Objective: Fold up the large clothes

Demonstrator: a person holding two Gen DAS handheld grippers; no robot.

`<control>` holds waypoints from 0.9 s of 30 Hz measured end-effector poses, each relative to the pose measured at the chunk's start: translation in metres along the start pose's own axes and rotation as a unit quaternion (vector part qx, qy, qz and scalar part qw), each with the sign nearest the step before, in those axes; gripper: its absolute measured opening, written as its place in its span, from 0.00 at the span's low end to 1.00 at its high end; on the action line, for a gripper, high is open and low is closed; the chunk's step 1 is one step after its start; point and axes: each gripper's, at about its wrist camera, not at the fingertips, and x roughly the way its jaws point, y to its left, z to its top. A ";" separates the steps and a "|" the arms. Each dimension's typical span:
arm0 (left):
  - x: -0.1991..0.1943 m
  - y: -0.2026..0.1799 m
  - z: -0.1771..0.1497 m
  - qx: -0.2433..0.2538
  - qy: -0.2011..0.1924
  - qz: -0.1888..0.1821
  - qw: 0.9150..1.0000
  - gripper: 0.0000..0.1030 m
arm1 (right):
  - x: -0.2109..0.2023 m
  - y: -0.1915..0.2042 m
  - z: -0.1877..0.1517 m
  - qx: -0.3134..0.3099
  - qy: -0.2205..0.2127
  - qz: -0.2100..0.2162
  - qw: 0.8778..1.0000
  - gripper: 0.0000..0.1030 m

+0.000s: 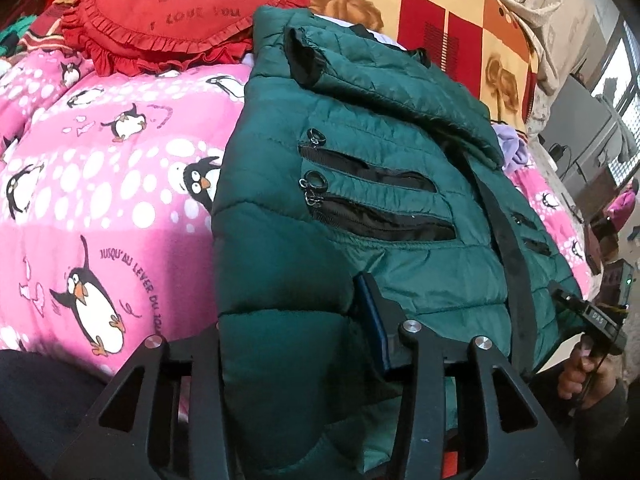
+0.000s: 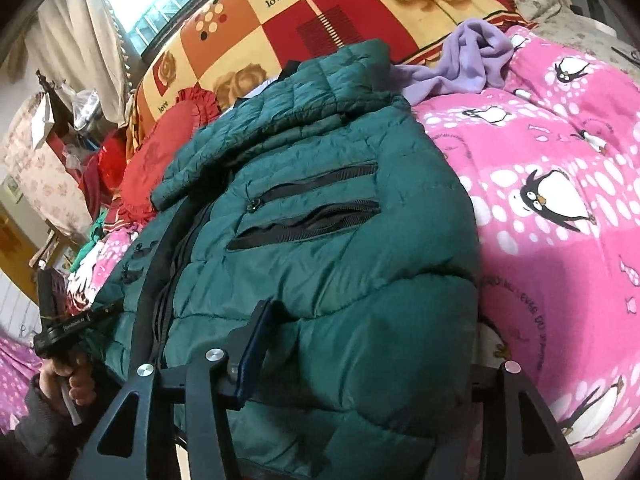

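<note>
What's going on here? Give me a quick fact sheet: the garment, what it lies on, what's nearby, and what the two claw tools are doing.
garment: green puffer jacket, front up, sleeves folded across the chest
surface: pink penguin blanket
nearby: red heart cushion; lilac cloth
left gripper: at the jacket's hem corner, fabric bulging between its fingers
right gripper: at the other hem corner, fabric between its fingers
jaw state: cannot tell whether either is clamped

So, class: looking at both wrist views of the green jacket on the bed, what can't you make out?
- Left gripper fingertips: left wrist view, buried in the green jacket; grip unclear.
- Right gripper: right wrist view, likewise.
- Jacket hem: cut off by the bottom edges.
- Penguin blanket lettering: right wrist view, too blurred.
</note>
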 end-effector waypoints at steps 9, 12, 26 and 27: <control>-0.008 -0.005 -0.001 0.024 -0.027 0.016 0.999 0.17 | -0.015 0.008 -0.002 -0.018 -0.024 -0.011 0.999 0.22; -0.014 -0.004 -0.001 0.030 -0.033 0.018 0.999 0.15 | -0.026 0.016 -0.003 -0.026 -0.041 -0.009 0.999 0.22; -0.022 -0.015 -0.013 0.065 -0.035 0.077 0.994 0.15 | -0.039 0.024 -0.019 -0.027 -0.043 -0.028 0.998 0.21; -0.020 -0.018 -0.015 0.074 -0.037 0.089 0.993 0.16 | -0.036 0.022 -0.020 -0.023 -0.038 -0.033 0.998 0.21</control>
